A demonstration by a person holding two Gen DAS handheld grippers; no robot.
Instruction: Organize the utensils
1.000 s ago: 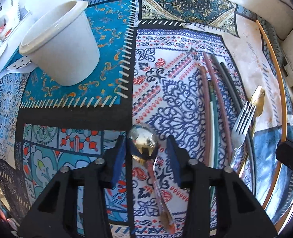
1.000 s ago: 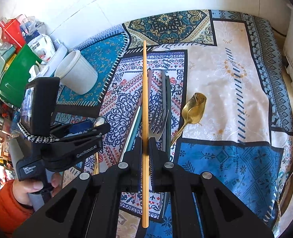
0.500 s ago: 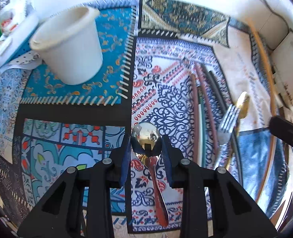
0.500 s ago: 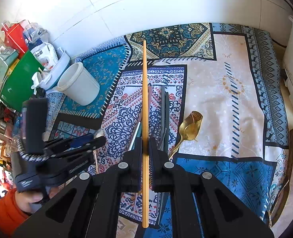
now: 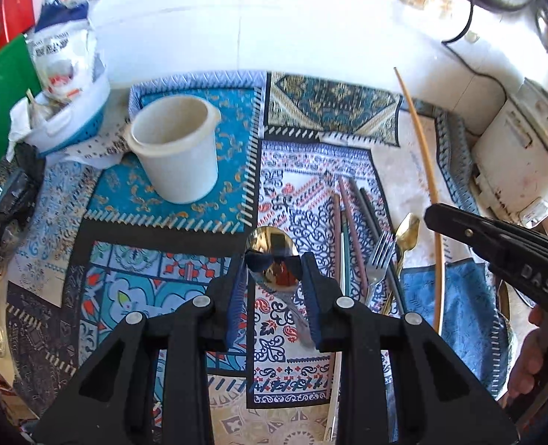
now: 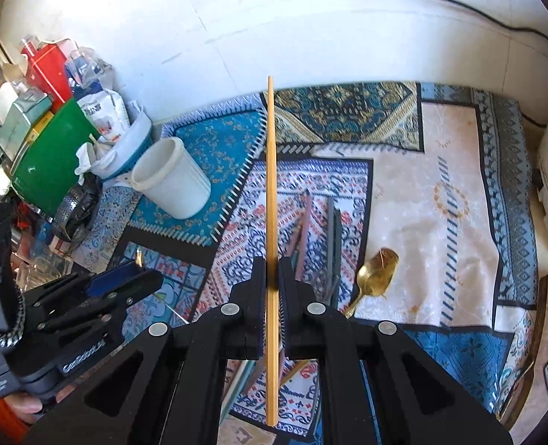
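The silver spoon (image 5: 272, 259) is pinched at its bowl by the left hand-held gripper (image 5: 273, 282), lifted above the patterned cloth (image 5: 311, 352); the right hand-held gripper (image 6: 272, 289) clamps a wooden chopstick (image 6: 271, 193). The white cup (image 5: 175, 148) stands upright beyond them, nothing visible inside, while a fork (image 5: 379, 259), gold spoon (image 6: 378, 272) and dark chopsticks (image 5: 352, 222) lie together on the cloth.

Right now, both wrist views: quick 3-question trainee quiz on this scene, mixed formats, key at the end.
1. True or false: the right claw is shut on a wooden chopstick.
2. The left claw holds: A) the fork B) the silver spoon C) the gold spoon.
3. Fill in: the white bucket stands ___ on the patterned cloth.

Key: 1 true; 2 B; 3 upright.
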